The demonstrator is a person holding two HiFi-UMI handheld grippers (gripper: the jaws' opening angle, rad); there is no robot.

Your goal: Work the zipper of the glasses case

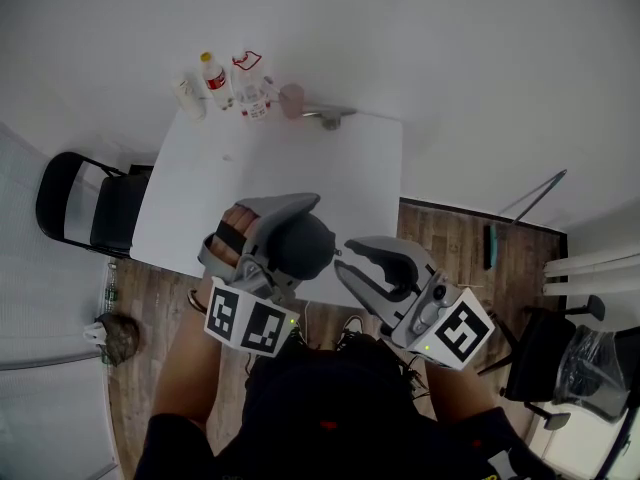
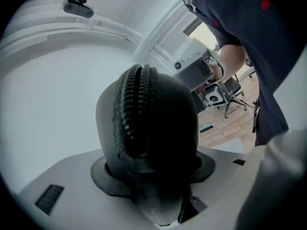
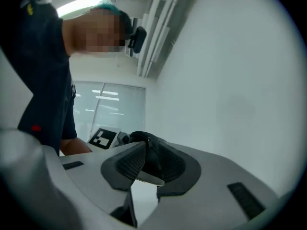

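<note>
Left gripper clenched on the dark glasses case, held up in the air over the near edge of the white table. The zipper teeth face the left camera. Right gripper is at the case's right end, jaws slightly parted (not pinching), with a dark bit of the case between its pads.

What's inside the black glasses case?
Nothing inside shows. The glasses case, held in the left gripper, looks zipped shut; only its dark shell and zipper teeth show, so the contents are hidden.
</note>
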